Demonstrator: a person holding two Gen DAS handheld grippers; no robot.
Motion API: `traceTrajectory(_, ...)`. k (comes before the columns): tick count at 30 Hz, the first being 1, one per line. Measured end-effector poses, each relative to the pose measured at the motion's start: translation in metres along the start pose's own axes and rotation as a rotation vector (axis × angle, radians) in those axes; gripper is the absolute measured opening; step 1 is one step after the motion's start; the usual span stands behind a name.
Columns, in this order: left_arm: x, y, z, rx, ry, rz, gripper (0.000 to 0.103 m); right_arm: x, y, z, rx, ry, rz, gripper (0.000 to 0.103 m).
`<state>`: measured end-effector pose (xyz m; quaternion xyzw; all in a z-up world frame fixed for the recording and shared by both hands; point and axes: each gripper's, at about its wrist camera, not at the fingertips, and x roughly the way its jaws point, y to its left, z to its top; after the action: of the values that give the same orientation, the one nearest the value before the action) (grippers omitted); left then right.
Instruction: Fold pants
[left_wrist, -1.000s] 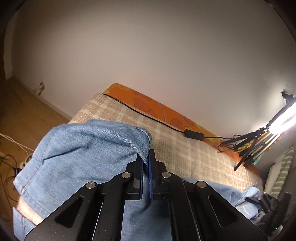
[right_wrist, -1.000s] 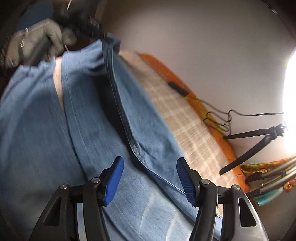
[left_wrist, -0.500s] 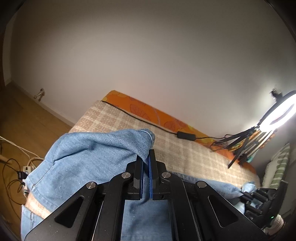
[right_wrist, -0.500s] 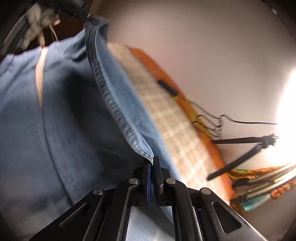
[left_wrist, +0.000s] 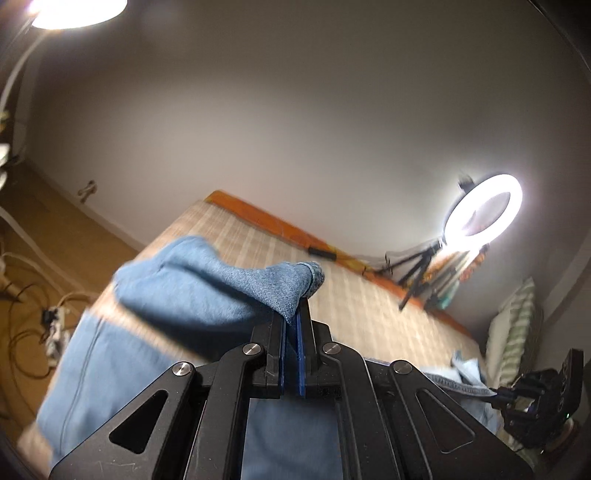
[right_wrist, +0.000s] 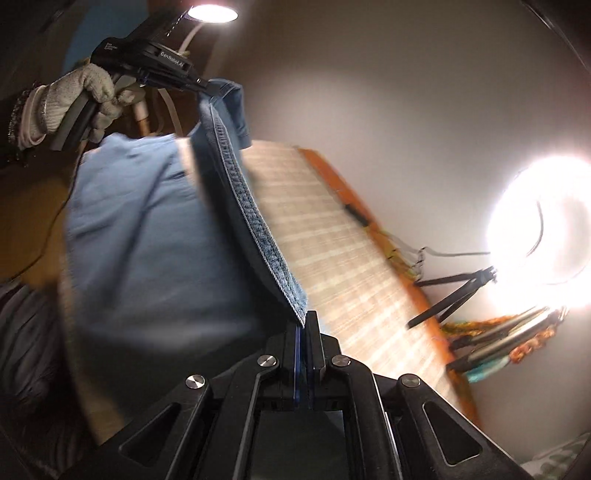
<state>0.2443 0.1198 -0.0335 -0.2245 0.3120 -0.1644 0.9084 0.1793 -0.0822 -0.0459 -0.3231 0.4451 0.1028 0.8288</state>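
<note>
Blue denim pants (left_wrist: 207, 291) hang lifted above a bed with a beige checked cover (left_wrist: 373, 295). My left gripper (left_wrist: 295, 314) is shut on a corner of the denim edge. My right gripper (right_wrist: 306, 321) is shut on the other end of the same stitched hem (right_wrist: 251, 221), which stretches taut between the two. In the right wrist view a gloved hand (right_wrist: 74, 99) holds the left gripper (right_wrist: 205, 86) high at the top left, clamped on the cloth. The rest of the pants (right_wrist: 147, 229) drapes down below the hem.
A lit ring light (left_wrist: 484, 210) on a black tripod (left_wrist: 417, 273) stands at the bed's far right by the wall. An orange edge (left_wrist: 280, 225) with a black cable runs along the bed's far side. Cables and a power strip (left_wrist: 55, 325) lie on the wooden floor at left. A striped pillow (left_wrist: 517, 325) sits at right.
My right gripper closed on the pants' hem, then both grippers rose and drew the denim up off the bed. The hem now stretches taut between them.
</note>
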Motion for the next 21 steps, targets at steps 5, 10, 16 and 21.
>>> traceTrajectory(5,-0.029,0.021,-0.064,0.022,0.083,0.042,0.003,-0.003,0.048,-0.031,0.006,0.050,0.078,0.000)
traceTrajectory(10,-0.034,0.040,-0.107,0.046,0.185,0.103,0.005,0.006,0.080,-0.047,0.010,0.097,0.131,0.000)
traceTrajectory(16,-0.057,0.027,-0.107,0.154,0.147,0.218,0.015,0.018,0.080,-0.055,0.061,0.122,0.161,0.000)
traceTrajectory(21,-0.042,-0.002,-0.091,0.254,0.124,0.218,0.053,0.020,0.086,-0.054,0.090,0.129,0.159,0.000)
